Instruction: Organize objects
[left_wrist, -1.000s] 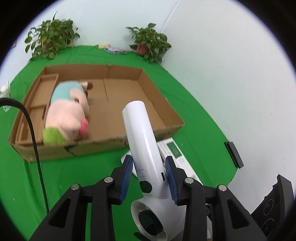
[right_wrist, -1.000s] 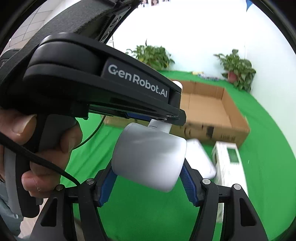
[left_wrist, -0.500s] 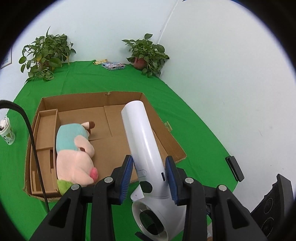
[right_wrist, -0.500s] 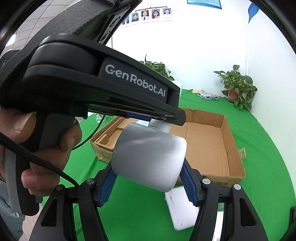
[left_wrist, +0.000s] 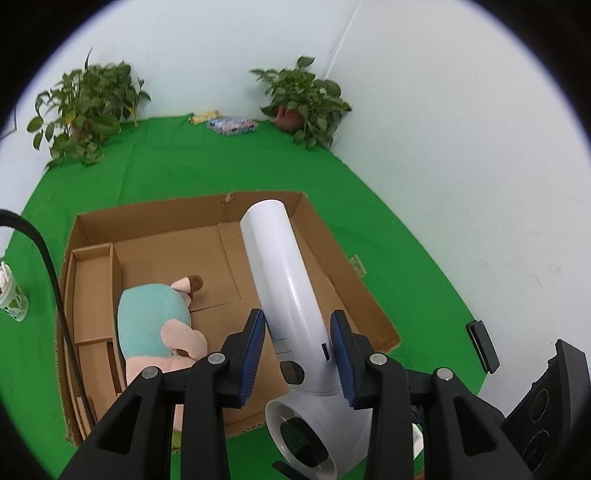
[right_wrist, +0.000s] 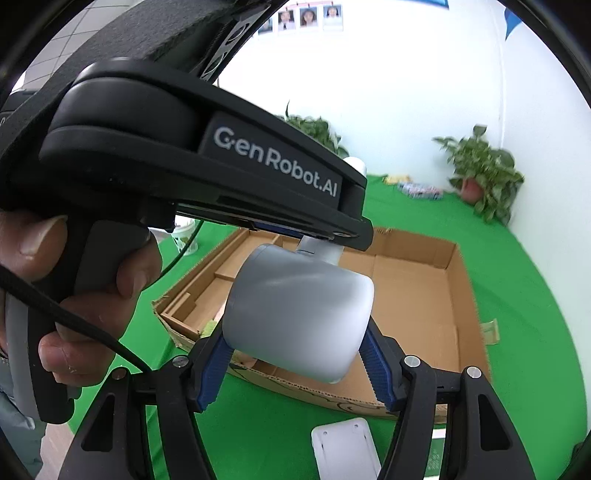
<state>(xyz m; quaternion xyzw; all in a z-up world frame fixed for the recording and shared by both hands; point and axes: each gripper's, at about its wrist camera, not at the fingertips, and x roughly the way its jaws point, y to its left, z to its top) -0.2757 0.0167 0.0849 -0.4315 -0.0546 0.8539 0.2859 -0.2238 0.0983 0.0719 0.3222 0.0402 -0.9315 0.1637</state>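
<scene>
Hairdryer (left_wrist: 291, 295) fills the centre of the left wrist view, white, its handle clamped between the blue pads of the left gripper (left_wrist: 297, 354). The long axis of the handle runs from the lower centre of the frame, where the round barrel end shows, up toward the middle, tilted slightly left. Behind and under it lies the cardboard box (left_wrist: 332, 251), so the handle's free end points over the box floor. A plush toy (left_wrist: 155, 325) already lies in the box at lower left of the frame, just beside the divider (left_wrist: 116, 280); the open floor sits to the right of it, directly below the hairdryer. My judgement: the drop needs only a lowering into that bare right part. No readable writing here.

In the right wrist view the hairdryer's grey barrel (right_wrist: 299, 314) sits between the blue pads of the right gripper (right_wrist: 297, 363), which appear closed against its two sides. The left gripper's body crosses the upper left of the frame and bears "GenRobot.AI" in white letters. A hand (right_wrist: 74, 295) grips its handle at left. The box lies beyond and below the barrel, at centre right. A white device (right_wrist: 345, 450) rests on the green cloth (right_wrist: 535, 332) at the bottom edge, outside the box. Both grippers are equally near, each holding one end.
</scene>
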